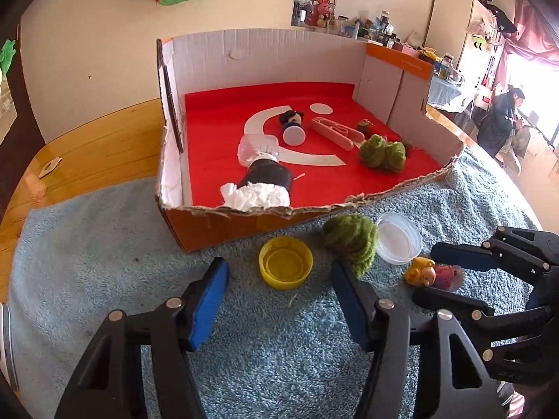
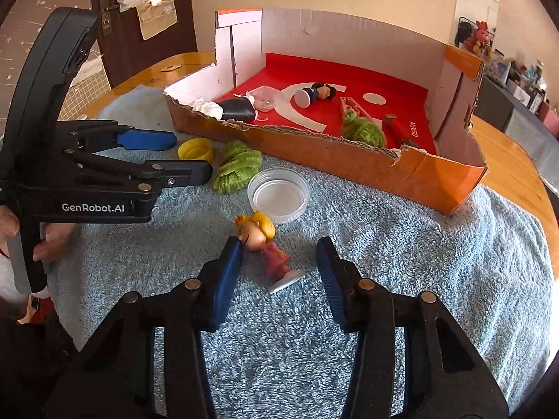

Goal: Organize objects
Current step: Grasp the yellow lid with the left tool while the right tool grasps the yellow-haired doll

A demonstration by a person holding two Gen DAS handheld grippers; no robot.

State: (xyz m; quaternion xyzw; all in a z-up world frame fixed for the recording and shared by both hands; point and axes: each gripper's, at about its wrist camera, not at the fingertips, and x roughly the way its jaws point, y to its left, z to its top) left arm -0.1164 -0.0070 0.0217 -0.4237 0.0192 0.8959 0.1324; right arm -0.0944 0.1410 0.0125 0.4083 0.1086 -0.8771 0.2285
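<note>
Your right claw [image 2: 279, 262] hangs unclenched around a blonde doll [image 2: 262, 241] lying on the blue towel [image 2: 419, 279]; one pad touches its head. Your left claw [image 1: 279, 293] is released near a yellow cap [image 1: 285, 262] and green yarn [image 1: 351, 241], gripping nothing. Beyond sits a cardboard box [image 1: 216, 227] on the counter [image 1: 87, 146].
</note>
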